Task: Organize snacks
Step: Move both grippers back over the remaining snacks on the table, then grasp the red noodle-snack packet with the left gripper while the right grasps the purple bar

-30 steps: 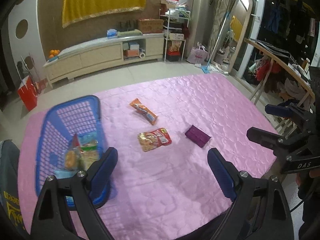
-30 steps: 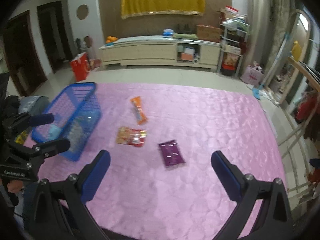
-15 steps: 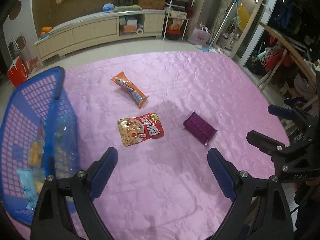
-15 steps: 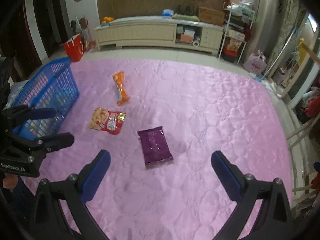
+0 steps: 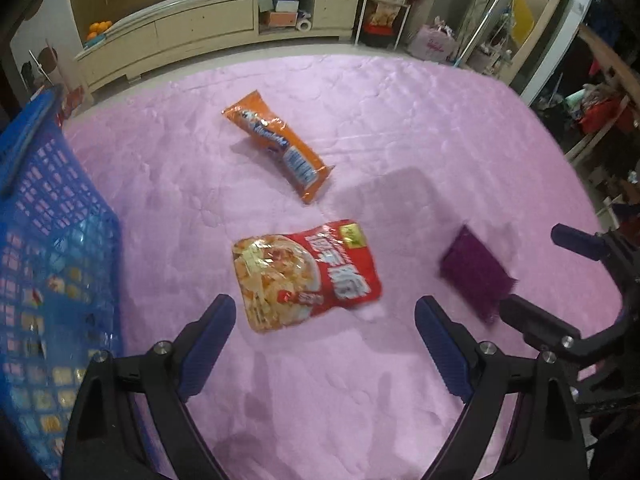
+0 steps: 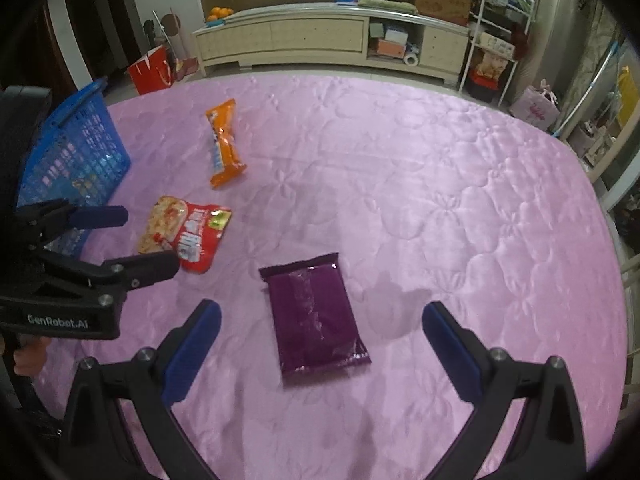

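On the pink quilted cover (image 6: 440, 184), a blue basket (image 5: 52, 240) holding snacks stands at the left edge, then an orange packet (image 5: 280, 146), a red pouch (image 5: 306, 274) and a purple packet (image 6: 316, 316). Left gripper (image 5: 326, 326) hangs spread wide over the red pouch, empty. Right gripper (image 6: 320, 330) hangs equally spread above the purple packet, touching nothing.

Pink quilted cover (image 6: 440, 200); blue basket (image 5: 48, 240); purple packet (image 6: 316, 316); orange packet (image 5: 280, 146).

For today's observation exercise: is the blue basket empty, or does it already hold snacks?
Not empty. Through the mesh wall of the blue basket, several small packets show inside; how many, the blurred mesh hides.
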The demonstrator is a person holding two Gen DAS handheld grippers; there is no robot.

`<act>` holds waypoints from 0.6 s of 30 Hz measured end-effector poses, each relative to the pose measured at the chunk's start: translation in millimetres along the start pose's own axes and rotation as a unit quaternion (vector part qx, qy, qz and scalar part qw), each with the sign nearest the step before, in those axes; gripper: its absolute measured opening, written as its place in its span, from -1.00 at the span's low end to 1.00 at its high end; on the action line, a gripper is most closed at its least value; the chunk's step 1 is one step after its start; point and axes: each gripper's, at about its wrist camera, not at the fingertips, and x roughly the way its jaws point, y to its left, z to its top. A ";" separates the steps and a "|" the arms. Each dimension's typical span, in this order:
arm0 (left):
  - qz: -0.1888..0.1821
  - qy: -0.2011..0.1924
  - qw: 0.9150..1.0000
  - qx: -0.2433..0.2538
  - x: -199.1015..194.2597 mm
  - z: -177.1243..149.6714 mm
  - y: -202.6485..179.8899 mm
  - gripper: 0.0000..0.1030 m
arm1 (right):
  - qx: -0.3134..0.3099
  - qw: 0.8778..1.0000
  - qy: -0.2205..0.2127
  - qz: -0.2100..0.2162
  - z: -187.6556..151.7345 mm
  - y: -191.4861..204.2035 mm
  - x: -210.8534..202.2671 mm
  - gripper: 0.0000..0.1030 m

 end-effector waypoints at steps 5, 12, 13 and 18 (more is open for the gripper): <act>0.008 0.014 1.000 0.012 22.9 7.5 2.9 0.74 | 0.009 1.000 0.015 0.006 -2.2 -3.1 13.6 0.98; 0.000 0.025 1.000 0.013 41.7 20.0 -0.3 0.74 | 0.015 1.000 0.017 0.009 -7.7 -3.3 18.0 0.98; 0.005 0.023 1.000 0.015 44.0 22.0 -0.9 0.74 | 0.015 1.000 0.018 0.010 -7.9 -2.5 18.2 0.98; 0.020 0.019 0.999 0.020 51.6 31.6 -4.2 0.74 | 0.011 1.000 0.018 0.009 -6.2 -1.7 20.1 0.98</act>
